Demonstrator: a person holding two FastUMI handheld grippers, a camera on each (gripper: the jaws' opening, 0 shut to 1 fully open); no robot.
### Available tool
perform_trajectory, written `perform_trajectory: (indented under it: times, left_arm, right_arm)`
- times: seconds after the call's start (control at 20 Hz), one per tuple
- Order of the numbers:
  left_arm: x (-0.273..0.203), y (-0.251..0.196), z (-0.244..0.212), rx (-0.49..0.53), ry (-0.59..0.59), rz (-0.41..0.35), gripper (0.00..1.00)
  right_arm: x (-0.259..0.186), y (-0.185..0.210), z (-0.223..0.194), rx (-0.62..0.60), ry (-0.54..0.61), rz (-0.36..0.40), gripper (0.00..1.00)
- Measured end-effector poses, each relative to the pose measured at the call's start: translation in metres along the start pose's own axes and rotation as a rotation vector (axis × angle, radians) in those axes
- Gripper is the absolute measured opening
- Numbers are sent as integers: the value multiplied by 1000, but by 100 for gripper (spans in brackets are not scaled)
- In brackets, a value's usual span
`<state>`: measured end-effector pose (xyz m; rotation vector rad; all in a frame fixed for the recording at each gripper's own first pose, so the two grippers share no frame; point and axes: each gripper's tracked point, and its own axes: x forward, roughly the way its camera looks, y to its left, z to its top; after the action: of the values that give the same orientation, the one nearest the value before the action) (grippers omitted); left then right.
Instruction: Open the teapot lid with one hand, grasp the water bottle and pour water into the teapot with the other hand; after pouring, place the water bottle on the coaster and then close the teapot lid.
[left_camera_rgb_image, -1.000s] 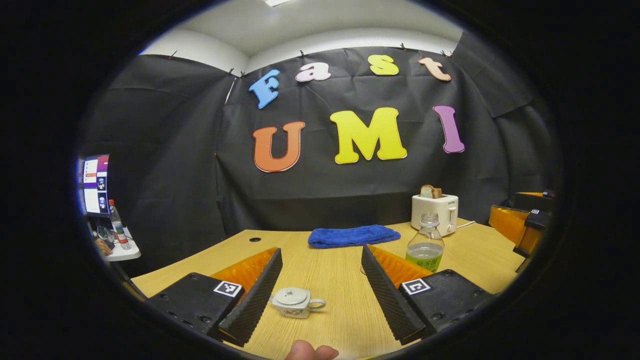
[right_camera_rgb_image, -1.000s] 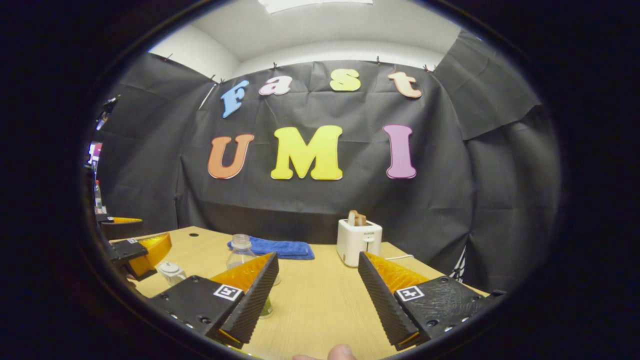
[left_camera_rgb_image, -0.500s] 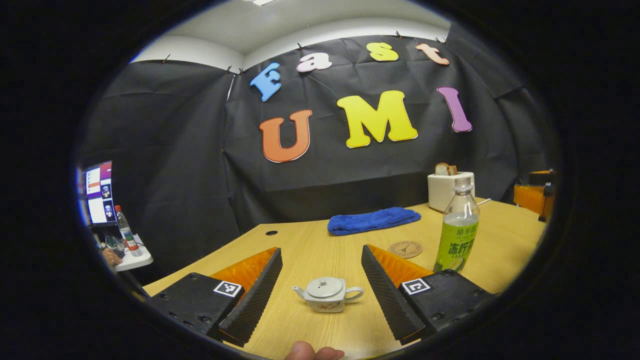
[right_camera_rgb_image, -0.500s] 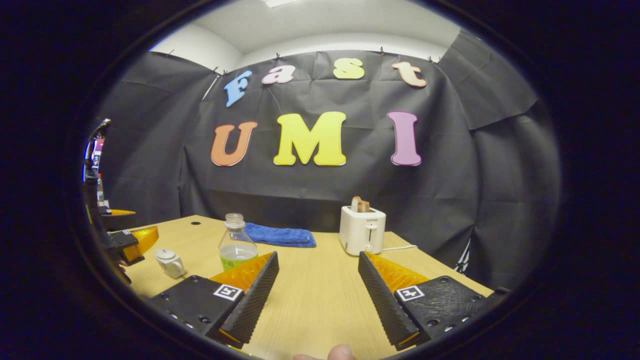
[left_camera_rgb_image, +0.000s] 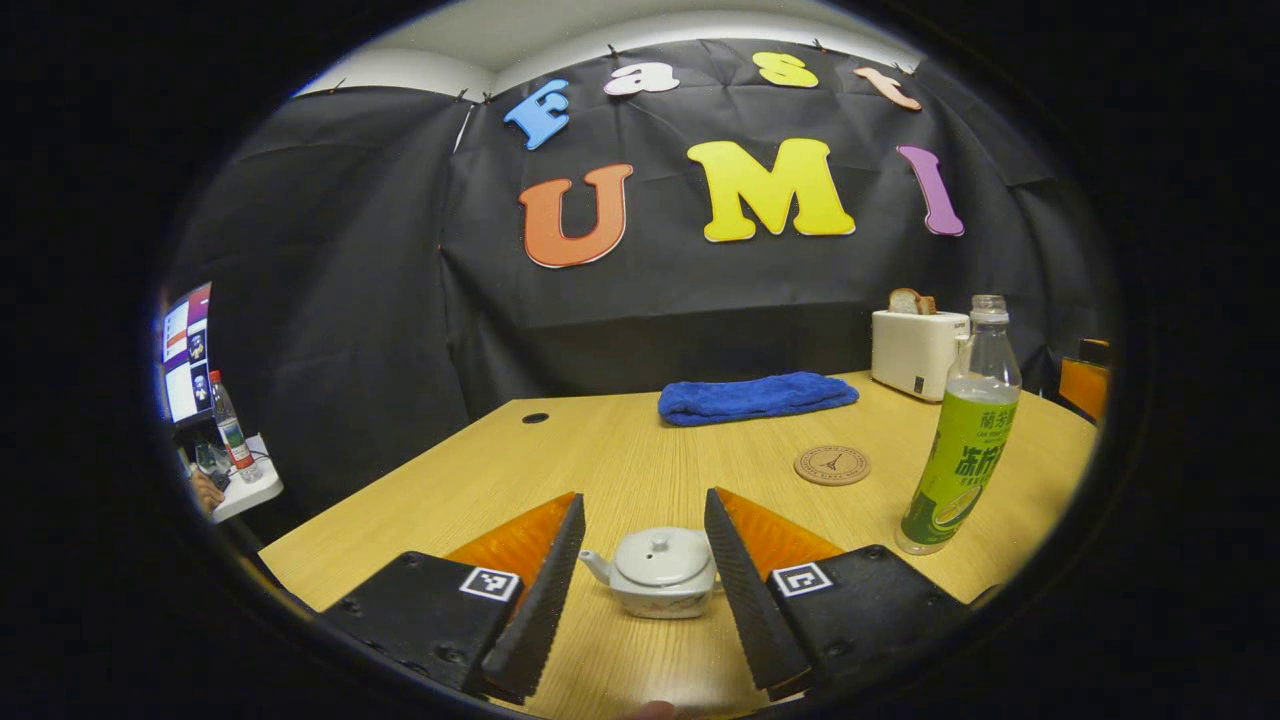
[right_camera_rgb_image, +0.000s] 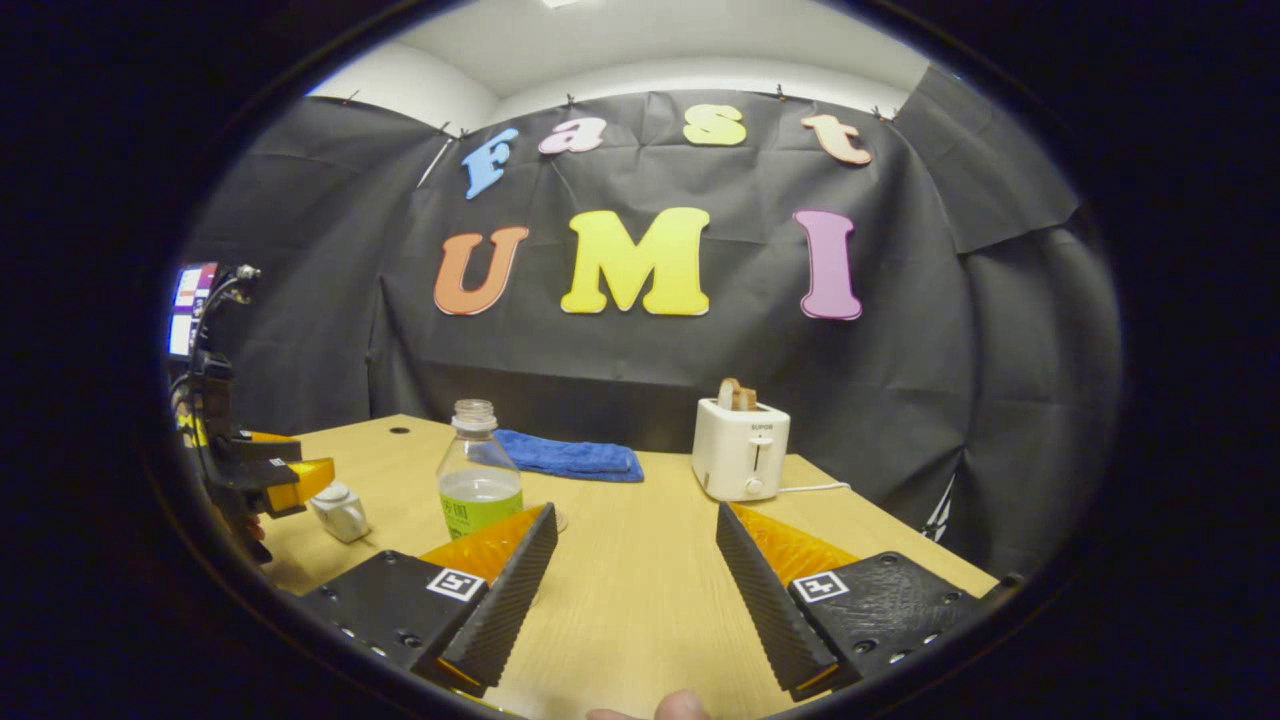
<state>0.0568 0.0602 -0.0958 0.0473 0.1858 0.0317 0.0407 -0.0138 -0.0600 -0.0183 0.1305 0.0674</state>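
The surface (left_camera_rgb_image: 620, 450) carries all task items. Over the last second the left tongs (left_camera_rgb_image: 640, 590) have dropped and advanced, so the teapot (left_camera_rgb_image: 655, 572), earlier well ahead, now sits between their parted fingers, neither visibly pressing; lid (left_camera_rgb_image: 660, 556) on. Judgement: lid lift is imminent, not begun. The right tongs (right_camera_rgb_image: 632, 590) stand open and empty, the water bottle (right_camera_rgb_image: 478, 470) just beyond their left finger, uncapped. The coaster (left_camera_rgb_image: 832, 465) lies bare. The bottle's green label and the toaster (right_camera_rgb_image: 740, 452) marking are too small to read.
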Motion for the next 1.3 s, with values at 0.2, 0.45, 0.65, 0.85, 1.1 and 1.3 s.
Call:
perform_trajectory:
  times: [0.2, 0.45, 0.65, 0.85, 1.1, 1.3]
  left_arm:
    - [13, -3, -11, 10, 48, 0, 66]
    - [17, -11, -16, 23, 76, -10, 48]
    - [20, -8, -16, 61, 78, 29, 23]
    - [18, -7, -15, 56, 73, 38, 6]
    - [9, -2, 2, 48, 24, 35, 4]
    - [-1, 0, 21, 21, -18, 4, 4]
  right_arm:
    - [5, -7, -6, 23, 19, -10, 95]
    - [8, -14, -11, 49, 37, -23, 95]
    - [9, -21, -16, 60, 43, -33, 98]
    - [8, -21, -18, 80, 40, -15, 98]
    - [7, -1, -15, 97, 16, 66, 95]
    - [-1, 29, -15, 77, 9, 160, 95]
